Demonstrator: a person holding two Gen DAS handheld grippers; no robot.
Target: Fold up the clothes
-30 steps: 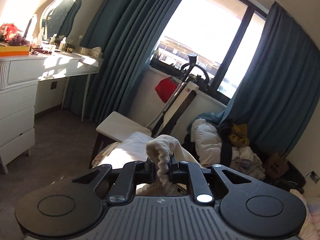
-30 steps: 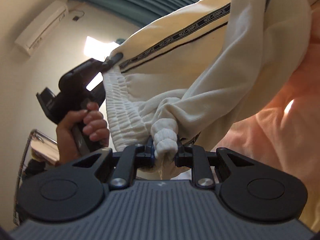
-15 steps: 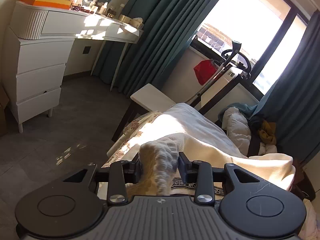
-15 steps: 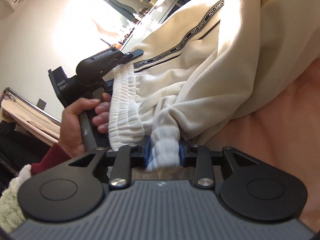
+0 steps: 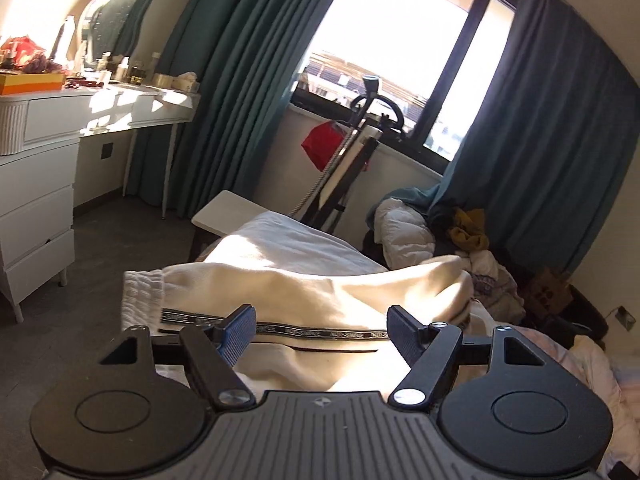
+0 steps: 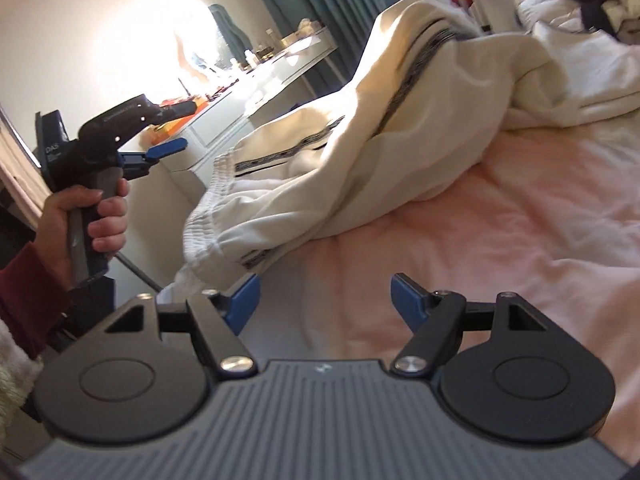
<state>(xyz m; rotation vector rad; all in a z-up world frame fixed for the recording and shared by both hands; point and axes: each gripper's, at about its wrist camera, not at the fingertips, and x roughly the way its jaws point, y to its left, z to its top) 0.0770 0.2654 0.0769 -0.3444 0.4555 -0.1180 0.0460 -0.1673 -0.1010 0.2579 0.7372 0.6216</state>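
Your left wrist camera faces the window from the pink-sheeted bed's (image 6: 500,220) edge; both views closely share the cream tape-striped trousers (image 5: 320,292).

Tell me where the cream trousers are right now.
The cream trousers lie in a heap on the pink bed, ahead and left of the open right claw, waistband toward the left claw.

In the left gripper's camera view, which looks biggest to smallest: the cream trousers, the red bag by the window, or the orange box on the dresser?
1. cream trousers, by far, though also nearest the camera.
2. orange box and red bag: look alike, so unranked.
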